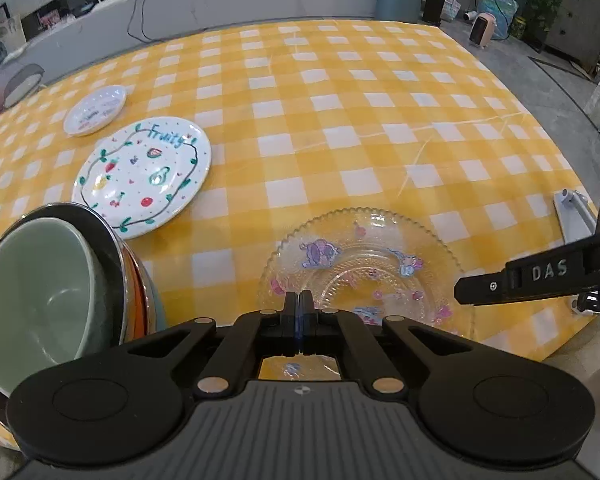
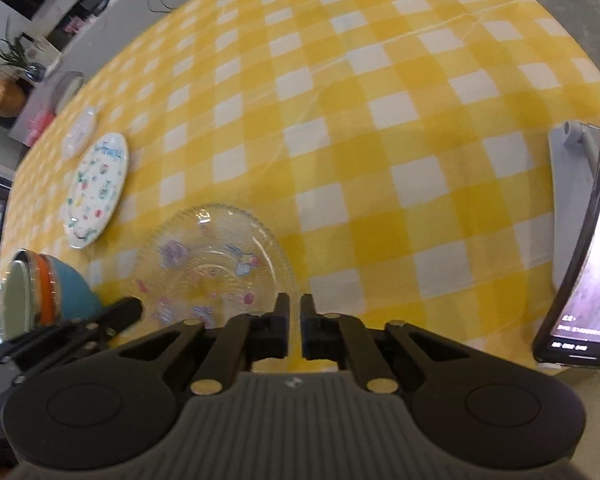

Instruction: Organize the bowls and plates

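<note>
Glass plate (image 1: pixel 364 268) with cartoon prints and a scalloped rim lies flat on the worktop (image 1: pixel 340 120), which is covered in a yellow-and-white checked cloth. The left claw (image 1: pixel 299 300) has its jaws pressed together over the plate's near rim; whether the rim is pinched between them cannot be told. The right claw (image 2: pixel 295 306) is almost closed, with only a narrow slit between its jaws, and it sits at the plate's near right edge with nothing visibly held. To the left stands a stack of bowls (image 1: pixel 60 300), a pale green one innermost. Beyond it lie a white plate lettered "Fruity" (image 1: pixel 144 172) and a smaller white dish (image 1: pixel 96 110). A phone on a stand (image 2: pixel 580 240) stands at the right edge.
</note>
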### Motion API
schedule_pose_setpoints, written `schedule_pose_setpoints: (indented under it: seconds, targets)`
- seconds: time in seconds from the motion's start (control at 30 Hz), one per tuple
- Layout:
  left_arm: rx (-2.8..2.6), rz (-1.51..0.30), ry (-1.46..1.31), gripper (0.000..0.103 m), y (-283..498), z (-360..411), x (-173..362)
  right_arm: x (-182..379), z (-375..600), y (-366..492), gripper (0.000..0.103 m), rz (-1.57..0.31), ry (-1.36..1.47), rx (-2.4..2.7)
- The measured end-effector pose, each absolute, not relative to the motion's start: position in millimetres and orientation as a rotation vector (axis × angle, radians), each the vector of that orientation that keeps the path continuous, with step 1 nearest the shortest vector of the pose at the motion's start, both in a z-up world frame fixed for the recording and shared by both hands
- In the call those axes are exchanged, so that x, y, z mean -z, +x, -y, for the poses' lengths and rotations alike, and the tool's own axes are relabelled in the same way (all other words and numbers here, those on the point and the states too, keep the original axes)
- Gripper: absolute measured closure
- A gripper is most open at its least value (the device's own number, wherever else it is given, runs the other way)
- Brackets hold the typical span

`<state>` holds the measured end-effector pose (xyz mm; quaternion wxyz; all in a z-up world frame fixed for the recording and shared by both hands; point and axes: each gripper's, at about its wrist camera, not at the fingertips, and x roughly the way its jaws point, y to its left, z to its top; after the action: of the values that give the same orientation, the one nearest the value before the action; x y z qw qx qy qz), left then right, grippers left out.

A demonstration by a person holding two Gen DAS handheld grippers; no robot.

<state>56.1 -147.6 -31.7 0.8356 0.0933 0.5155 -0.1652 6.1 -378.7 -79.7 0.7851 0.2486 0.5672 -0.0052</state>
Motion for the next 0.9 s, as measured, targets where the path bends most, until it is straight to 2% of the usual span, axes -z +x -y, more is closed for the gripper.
schedule_pose_setpoints:
  seconds: [0.13,0.2,0.4,0.47,0.57,0.73,0.8,0.9]
  targets:
    - [0.35,-1.097,0.174,0.103,59.1,139.2,31.6,80.3,376.6,7.3,0.099,-1.219,0.526,0.016]
    - [0.359,-1.1,0.166,0.102,59.0,135.0,31.5,78.8,374.5,7.4,0.094,-1.211,0.505,0.024]
    - [0.398,-1.081,0.141,0.098,59.0,127.9,24.9,71.9,371.9,4.8,0.092,-1.154,0.49,-0.014]
    - [0.411,-1.066,0.148,0.098,57.3,126.3,21.6,68.9,372.9,3.4,0.083,-1.12,0.505,-0.024]
    - [0.415,-1.05,0.178,0.097,54.3,125.1,16.5,62.9,374.5,-0.7,0.079,-1.061,0.531,-0.051]
    - [0.449,-1.027,0.123,0.09,47.2,111.4,3.6,51.0,363.9,-5.0,0.078,-0.975,0.506,-0.082]
    - [0.458,-1.018,0.094,0.084,46.1,104.0,-2.0,47.4,354.0,-4.2,0.078,-0.957,0.468,-0.084]
    - [0.45,-1.001,0.062,0.078,48.3,91.3,-11.1,41.3,339.6,-2.0,0.072,-0.925,0.415,-0.094]
